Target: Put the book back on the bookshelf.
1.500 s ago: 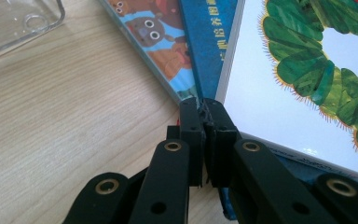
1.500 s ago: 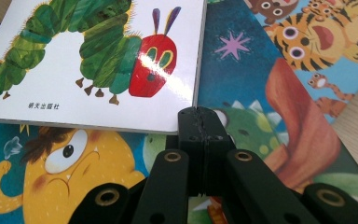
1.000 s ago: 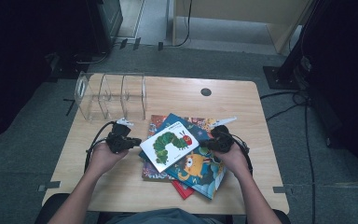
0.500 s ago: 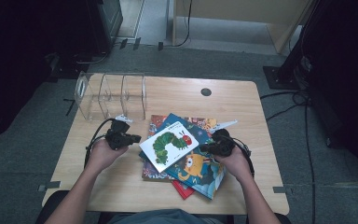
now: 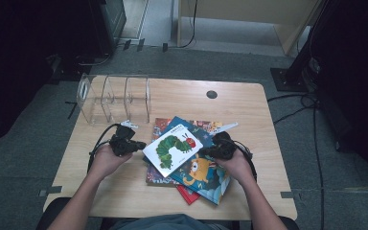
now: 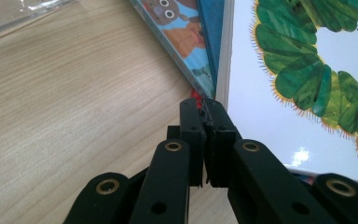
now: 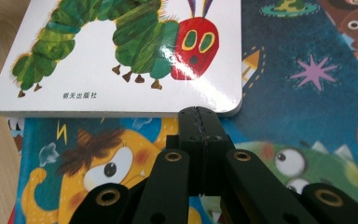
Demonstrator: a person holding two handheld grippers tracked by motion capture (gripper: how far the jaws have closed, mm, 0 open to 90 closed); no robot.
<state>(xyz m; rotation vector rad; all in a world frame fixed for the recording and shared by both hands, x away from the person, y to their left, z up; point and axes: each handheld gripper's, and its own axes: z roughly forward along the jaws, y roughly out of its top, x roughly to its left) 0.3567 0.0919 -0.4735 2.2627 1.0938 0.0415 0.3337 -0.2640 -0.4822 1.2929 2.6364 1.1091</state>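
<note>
right gripper view: caterpillar book (image 7: 121,56) with small unreadable chinese print

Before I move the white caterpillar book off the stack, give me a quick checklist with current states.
1. Left gripper shut, tips at the edge of the white caterpillar board book: ok.
2. Right gripper shut, tips at the book's opposite edge: ok.
3. Book gripped by either gripper: not ok, both are shut on nothing.
4. Book lies on top of the stack, over the blue picture book with the orange monster: ok.
5. Clear acrylic divider rack upright on the light wooden table, slots free: ok.
6. Tips actually touching the book: cannot tell.
</note>
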